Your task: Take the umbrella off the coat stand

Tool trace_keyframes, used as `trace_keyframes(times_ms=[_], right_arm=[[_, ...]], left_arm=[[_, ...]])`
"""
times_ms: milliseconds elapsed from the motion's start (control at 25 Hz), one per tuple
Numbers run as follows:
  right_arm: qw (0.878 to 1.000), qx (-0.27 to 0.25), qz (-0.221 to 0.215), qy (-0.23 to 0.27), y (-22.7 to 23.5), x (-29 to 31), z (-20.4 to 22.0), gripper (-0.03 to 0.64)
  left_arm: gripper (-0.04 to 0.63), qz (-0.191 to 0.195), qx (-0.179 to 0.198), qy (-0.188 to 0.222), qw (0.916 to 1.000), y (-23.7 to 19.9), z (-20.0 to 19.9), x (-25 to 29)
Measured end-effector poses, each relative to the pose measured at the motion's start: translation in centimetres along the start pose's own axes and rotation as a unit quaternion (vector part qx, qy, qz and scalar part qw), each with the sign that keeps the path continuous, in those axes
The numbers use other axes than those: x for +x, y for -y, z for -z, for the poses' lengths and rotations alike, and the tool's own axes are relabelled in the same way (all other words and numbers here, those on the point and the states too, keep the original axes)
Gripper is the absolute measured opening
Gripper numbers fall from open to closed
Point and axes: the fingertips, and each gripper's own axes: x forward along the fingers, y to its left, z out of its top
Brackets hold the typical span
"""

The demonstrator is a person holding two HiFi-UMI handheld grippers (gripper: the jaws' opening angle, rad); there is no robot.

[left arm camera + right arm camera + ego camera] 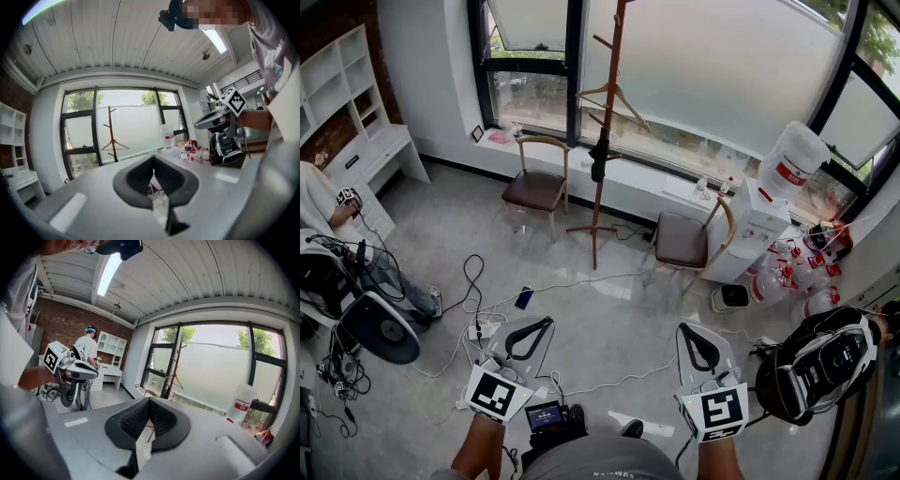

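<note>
Umbrella (599, 157), black and folded, hangs partway up the coat stand (606, 103) in the head view. The stand is by the window (722, 66), between two chairs (536, 187), well away from both tongs. Left tongs (546, 324) and right tongs (689, 331) sit low in the picture, each closed and empty.

Left gripper view: the tongs (153, 158) meet at the tips, holding nothing. The stand (111, 131) is far off and the umbrella is too small to pick out.

Right gripper view: the tongs (149, 400) are likewise together and empty, with the stand (174, 373) distant.

Nothing seems done yet; the approach, grasp and lift-off all remain.
</note>
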Motion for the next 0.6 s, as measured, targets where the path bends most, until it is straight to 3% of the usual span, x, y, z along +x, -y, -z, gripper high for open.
trace_keyframes(times_ms=[600], right_arm=[[1.0,0.003,0.011,-0.008,-0.8,3.7,-0.3,-0.002]], left_arm=[[0.002,0.017,-0.007,0.003,0.9998,-3.1,1.3,1.9]])
